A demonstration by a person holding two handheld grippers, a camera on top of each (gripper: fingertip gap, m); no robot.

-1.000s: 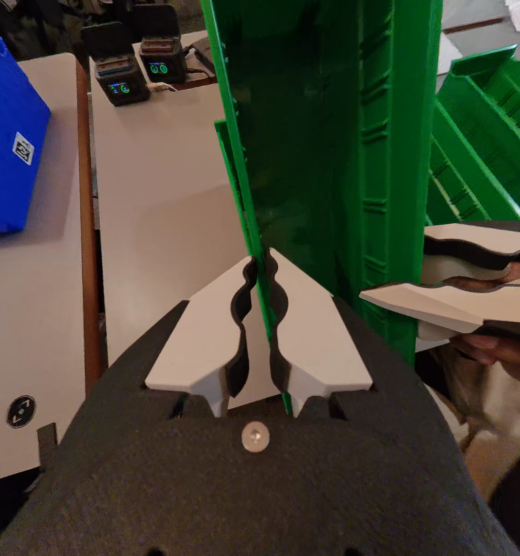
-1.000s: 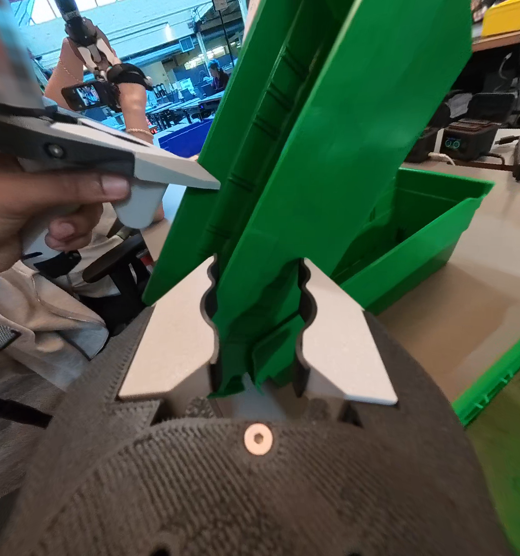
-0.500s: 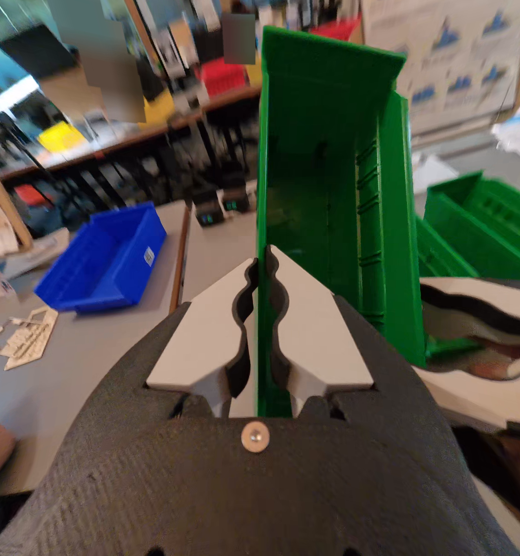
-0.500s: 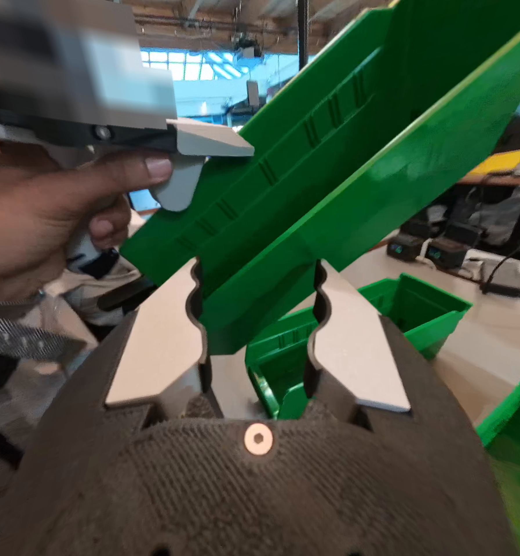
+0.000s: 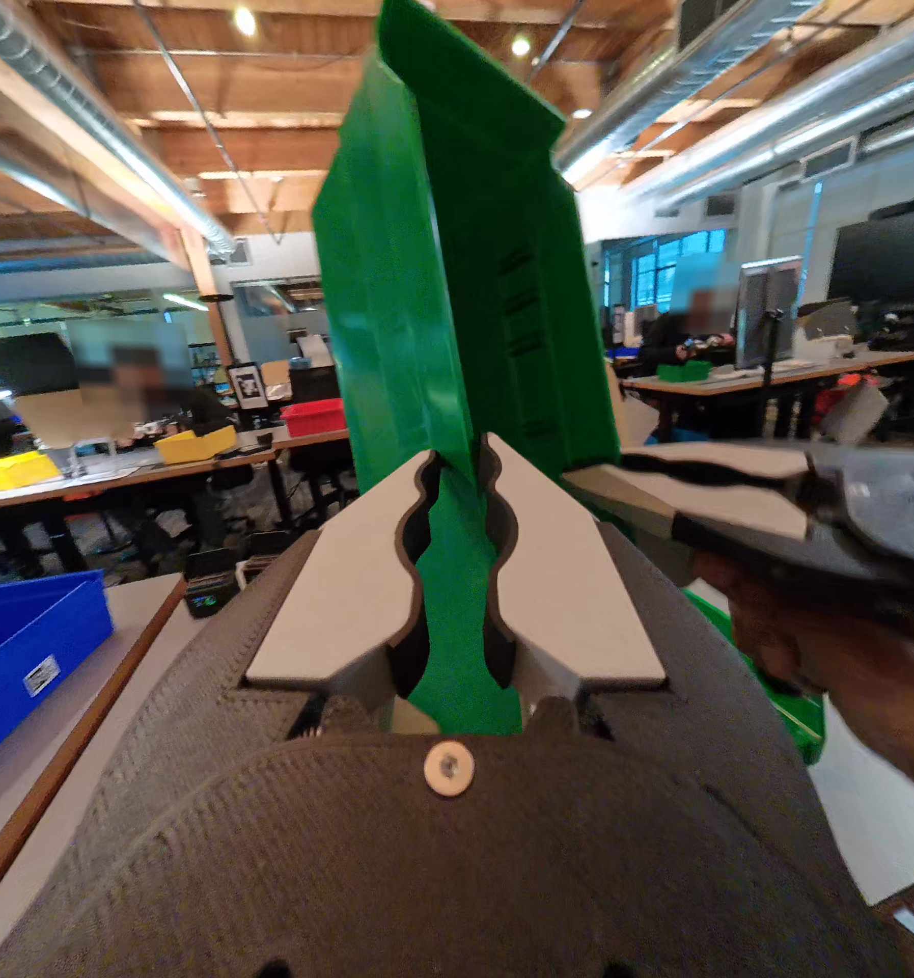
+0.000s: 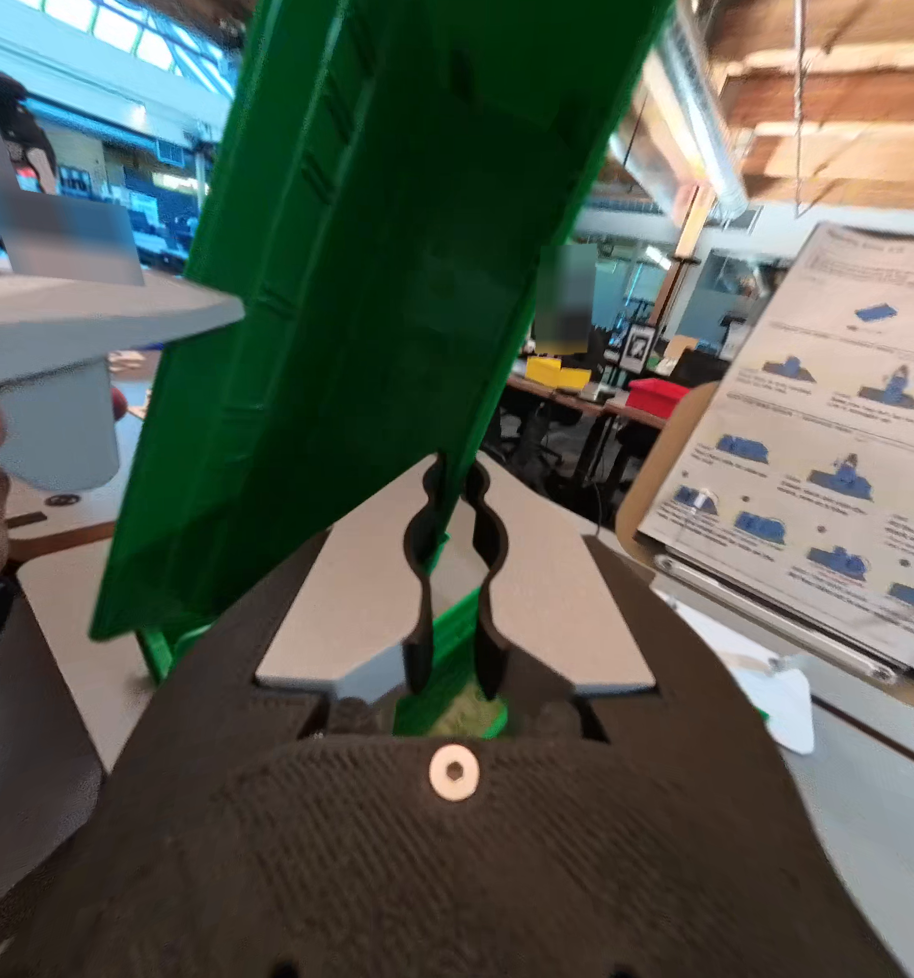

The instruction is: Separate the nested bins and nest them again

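A green bin (image 5: 470, 291) is held up in the air, standing on end with its open side towards the right. My left gripper (image 5: 457, 455) is shut on its left side wall. My right gripper (image 6: 452, 465) is shut on the opposite wall of the same bin (image 6: 391, 264). It also shows in the left wrist view (image 5: 708, 492) at the right, with a hand on it. The left gripper's finger (image 6: 100, 323) shows at the left of the right wrist view. A second green bin (image 6: 452, 630) lies on the table below; part of it shows at the lower right of the left wrist view (image 5: 798, 720).
A blue bin (image 5: 26, 640) sits on the table (image 5: 142, 598) at the left. A clipboard with a printed picture sheet (image 6: 814, 450) stands at the right. Black chargers (image 5: 206, 587) sit farther back. Other desks hold yellow and red bins (image 5: 312, 415).
Both grippers have lifted and tipped the green bin up, clear of the one on the table. The views have swung from the table up to the ceiling. The right jaws have narrowed onto a thin wall.
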